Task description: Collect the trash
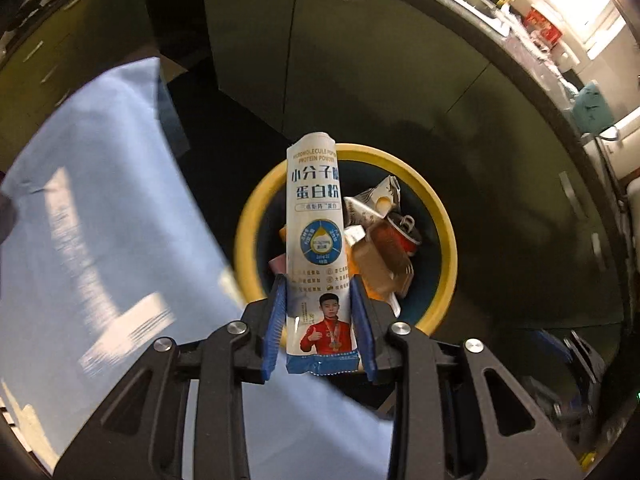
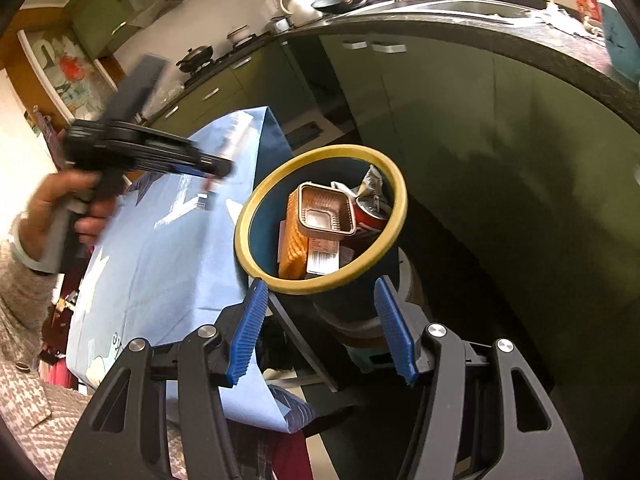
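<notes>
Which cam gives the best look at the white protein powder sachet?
Left wrist: the white protein powder sachet stands centred and sharp, clamped between the left gripper pads, printed face fully readable, above the yellow-rimmed bin. Right wrist shows only the blurred left gripper; the sachet there is an unreadable smear.

Left gripper (image 1: pixel 320 300), black-framed with ribbed blue pads, points steeply down, its jaws pinched onto the lower end of a tall white-and-blue printed sachet (image 1: pixel 316 240) that stands up between them. From the right wrist view that same gripper (image 2: pixel 224 168) shows blurred at upper left, its grey handle wrapped by the person's left hand (image 2: pixel 76 204), with a patterned grey knit sleeve (image 2: pixel 24 288) running back from the wrist. Right gripper (image 2: pixel 320 328), same black frame and blue pads, angles downward, jaws standing apart with nothing between them.
</notes>
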A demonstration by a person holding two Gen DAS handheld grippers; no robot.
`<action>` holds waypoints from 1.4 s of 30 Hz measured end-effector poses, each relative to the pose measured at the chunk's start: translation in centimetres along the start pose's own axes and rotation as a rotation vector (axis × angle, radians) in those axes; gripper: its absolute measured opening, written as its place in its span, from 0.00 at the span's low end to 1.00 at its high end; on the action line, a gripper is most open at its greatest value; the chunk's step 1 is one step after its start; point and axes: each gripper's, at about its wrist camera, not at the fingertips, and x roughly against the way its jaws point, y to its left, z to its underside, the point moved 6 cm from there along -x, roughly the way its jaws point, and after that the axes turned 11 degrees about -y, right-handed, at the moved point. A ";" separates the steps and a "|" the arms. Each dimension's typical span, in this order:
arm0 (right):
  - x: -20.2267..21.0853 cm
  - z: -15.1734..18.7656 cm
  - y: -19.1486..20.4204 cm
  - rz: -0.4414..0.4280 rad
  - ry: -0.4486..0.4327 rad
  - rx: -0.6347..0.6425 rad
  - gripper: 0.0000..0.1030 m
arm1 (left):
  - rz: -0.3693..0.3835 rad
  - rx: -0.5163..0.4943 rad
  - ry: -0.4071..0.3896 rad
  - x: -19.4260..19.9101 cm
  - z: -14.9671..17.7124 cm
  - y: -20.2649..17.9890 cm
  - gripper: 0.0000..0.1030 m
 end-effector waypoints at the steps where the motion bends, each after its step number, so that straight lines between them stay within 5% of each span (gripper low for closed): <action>1: 0.3 0.0 0.0 0.002 -0.005 -0.003 0.54 | -0.002 -0.002 0.009 -1.2 -0.1 -0.4 0.30; 6: 0.7 0.8 -0.3 0.010 -0.003 -0.027 0.54 | -0.032 0.006 0.047 -5.3 -0.4 -0.9 0.36; 8: 0.7 1.0 -0.4 0.013 0.000 -0.040 0.54 | -0.047 0.016 0.061 -6.1 -0.2 -0.6 0.57; 13: 0.5 1.2 0.7 -0.008 0.001 -0.046 0.56 | -0.016 -0.003 0.024 -3.3 1.1 -0.5 0.65; 19: 0.6 1.5 4.0 -0.043 -0.007 0.012 0.58 | -0.032 -0.132 -0.228 7.1 4.0 -0.1 0.77; 23: 0.1 2.4 7.6 -0.091 -0.004 0.073 0.61 | -0.176 -0.205 -0.501 16.2 8.4 2.9 0.90; 25: -0.3 2.8 9.3 -0.101 -0.010 0.099 0.63 | -0.271 -0.198 -0.572 19.4 11.2 5.5 0.93; 32: 0.6 3.0 14.2 -0.054 -0.099 0.203 0.90 | -0.419 0.050 -0.703 28.7 22.3 14.0 0.93; 37: 1.9 3.6 18.0 0.000 -0.149 0.318 0.95 | -0.606 0.183 -0.822 35.1 29.6 19.0 0.93; 42: 3.4 4.5 20.2 0.053 -0.184 0.374 0.95 | -0.637 0.218 -0.832 37.0 33.6 20.7 0.93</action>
